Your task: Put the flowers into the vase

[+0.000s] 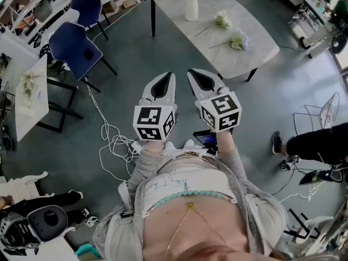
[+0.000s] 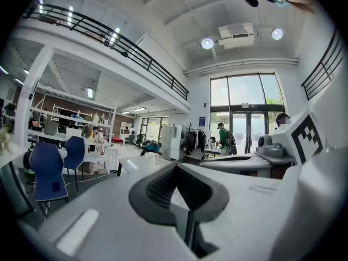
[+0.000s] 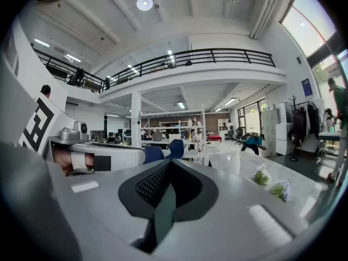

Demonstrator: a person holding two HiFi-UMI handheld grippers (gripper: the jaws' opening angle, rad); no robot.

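Flowers [image 1: 222, 19] flat on table [image 1: 179, 36], stems leftward, blooms rightward (vase [image 1: 191, 6] upright nearby)

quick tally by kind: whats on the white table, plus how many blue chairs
vase: 1
flowers: 2
blue chairs: 2
total: 5
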